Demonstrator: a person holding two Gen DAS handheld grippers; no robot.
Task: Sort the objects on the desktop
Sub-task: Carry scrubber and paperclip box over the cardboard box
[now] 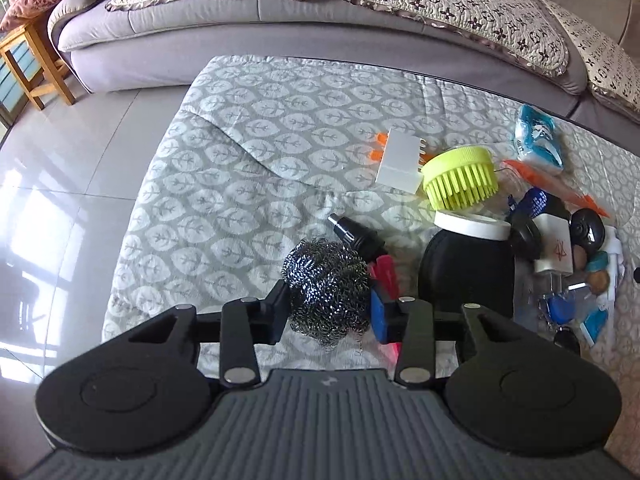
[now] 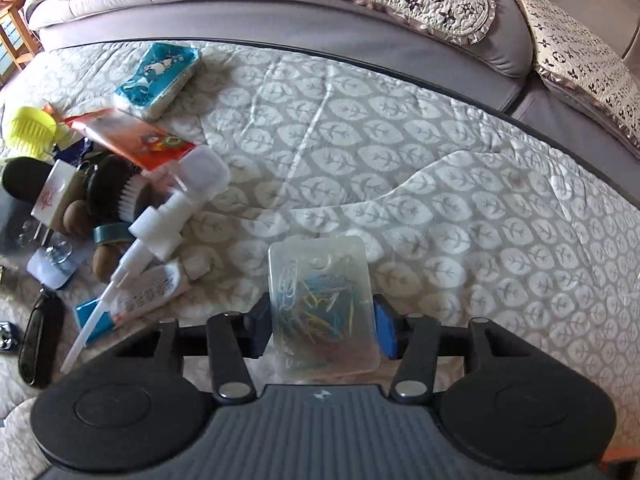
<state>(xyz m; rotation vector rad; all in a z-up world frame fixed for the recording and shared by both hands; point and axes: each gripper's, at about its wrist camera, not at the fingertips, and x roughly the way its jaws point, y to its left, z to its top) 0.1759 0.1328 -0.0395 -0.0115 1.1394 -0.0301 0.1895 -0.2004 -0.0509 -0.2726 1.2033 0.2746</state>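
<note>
My left gripper [image 1: 330, 312] is shut on a steel wool scrubber [image 1: 326, 286] and holds it above the leaf-patterned cloth [image 1: 248, 152]. My right gripper [image 2: 322, 326] is shut on a clear plastic box of coloured paper clips [image 2: 322, 304], held over the cloth [image 2: 440, 200]. A pile of small objects lies to the right in the left wrist view and to the left in the right wrist view: a green bristle brush [image 1: 460, 178], a black pouch [image 1: 466, 276], a white charger [image 1: 554, 246], a blue tissue pack [image 2: 158, 76], a white pump head [image 2: 160, 228].
A white comb-like block [image 1: 400, 160] and a black nozzle [image 1: 352, 232] lie on the cloth. A grey sofa [image 1: 280, 28] stands behind the table. A wooden stool [image 1: 32, 64] stands far left on the tiled floor. A black key fob [image 2: 40, 344] lies at the left edge.
</note>
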